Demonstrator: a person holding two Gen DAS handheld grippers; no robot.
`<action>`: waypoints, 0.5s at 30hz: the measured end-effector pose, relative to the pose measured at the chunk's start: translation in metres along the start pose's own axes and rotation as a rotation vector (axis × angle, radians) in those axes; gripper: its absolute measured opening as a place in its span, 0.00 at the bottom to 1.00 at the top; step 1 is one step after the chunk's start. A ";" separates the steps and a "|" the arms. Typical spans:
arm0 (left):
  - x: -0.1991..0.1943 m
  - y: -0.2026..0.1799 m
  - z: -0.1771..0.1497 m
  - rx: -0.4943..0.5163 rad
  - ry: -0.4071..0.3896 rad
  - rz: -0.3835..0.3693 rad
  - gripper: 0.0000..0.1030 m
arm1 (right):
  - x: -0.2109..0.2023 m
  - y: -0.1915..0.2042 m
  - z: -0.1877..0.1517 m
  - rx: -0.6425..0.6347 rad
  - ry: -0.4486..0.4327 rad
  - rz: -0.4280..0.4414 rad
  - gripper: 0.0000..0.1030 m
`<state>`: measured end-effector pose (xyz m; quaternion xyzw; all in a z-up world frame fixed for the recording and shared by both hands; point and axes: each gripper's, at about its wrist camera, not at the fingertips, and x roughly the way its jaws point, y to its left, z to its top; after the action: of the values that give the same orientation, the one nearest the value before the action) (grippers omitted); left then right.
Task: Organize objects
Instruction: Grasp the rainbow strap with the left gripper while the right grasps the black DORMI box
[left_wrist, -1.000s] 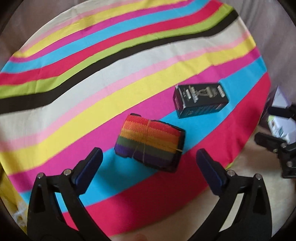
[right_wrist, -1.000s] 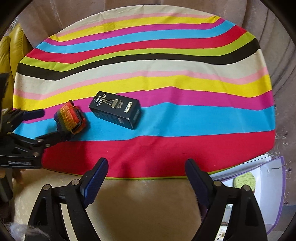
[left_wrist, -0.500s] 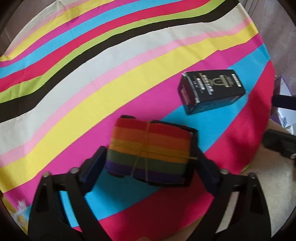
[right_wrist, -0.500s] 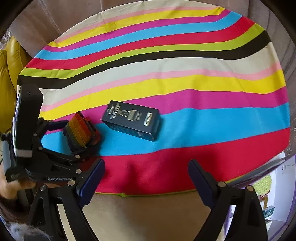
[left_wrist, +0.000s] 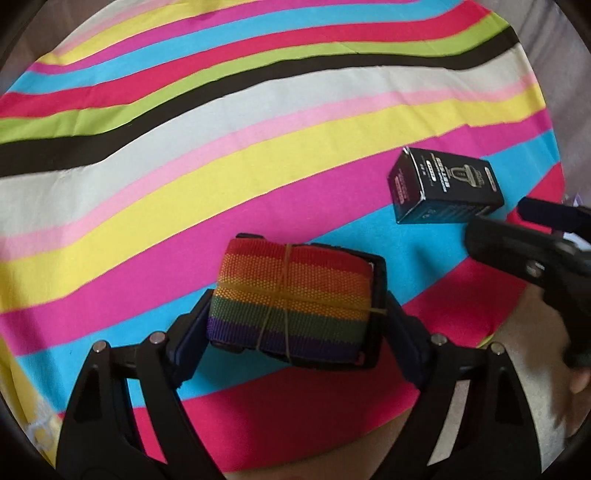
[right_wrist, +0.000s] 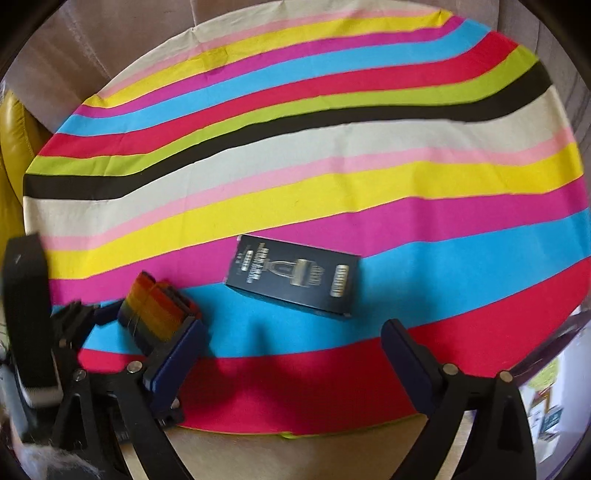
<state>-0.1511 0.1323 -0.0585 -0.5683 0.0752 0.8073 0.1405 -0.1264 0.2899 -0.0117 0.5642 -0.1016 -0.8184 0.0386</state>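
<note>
The round table with its striped cloth (right_wrist: 295, 155) is filling both views, its near edge lying just under the grippers. On it, over the pink and blue stripes, the dark box (right_wrist: 293, 280) is lying flat with its printed face up – in the left wrist view the same box (left_wrist: 445, 188) is sitting to the right of the bundle, well apart from it. I am judging it as light printed card, stiff on its long sides but easy to dent at the end flaps, so the best place to take it is across the two long side walls, near the middle.

Nearer the left side, the rainbow strap bundle (left_wrist: 291, 299) is sitting between the pads of the left gripper (left_wrist: 295, 321). The jaws are closing on its two short ends, both pads touching; whether it is resting on the cloth or already raised a little I cannot tell. It is woven webbing, folded and tied with a thin elastic band – soft, a bit springy, not slippery, probably light. A black buckle is showing at its right end, so the grip there is meeting something hard.

The right gripper (right_wrist: 295, 354) is hanging with its jaws wide apart, holding nothing, just before the box.
</note>
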 end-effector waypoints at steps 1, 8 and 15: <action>-0.003 0.002 -0.002 -0.015 -0.006 0.002 0.84 | 0.002 0.002 0.002 0.004 -0.006 -0.007 0.95; -0.024 0.013 -0.023 -0.100 -0.056 0.008 0.84 | 0.015 0.004 0.010 0.050 -0.009 -0.028 0.95; -0.046 0.021 -0.040 -0.171 -0.124 0.061 0.84 | 0.029 0.010 0.019 0.053 0.000 -0.080 0.95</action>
<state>-0.1076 0.0947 -0.0294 -0.5246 0.0144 0.8482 0.0713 -0.1545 0.2778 -0.0296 0.5688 -0.1008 -0.8162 -0.0092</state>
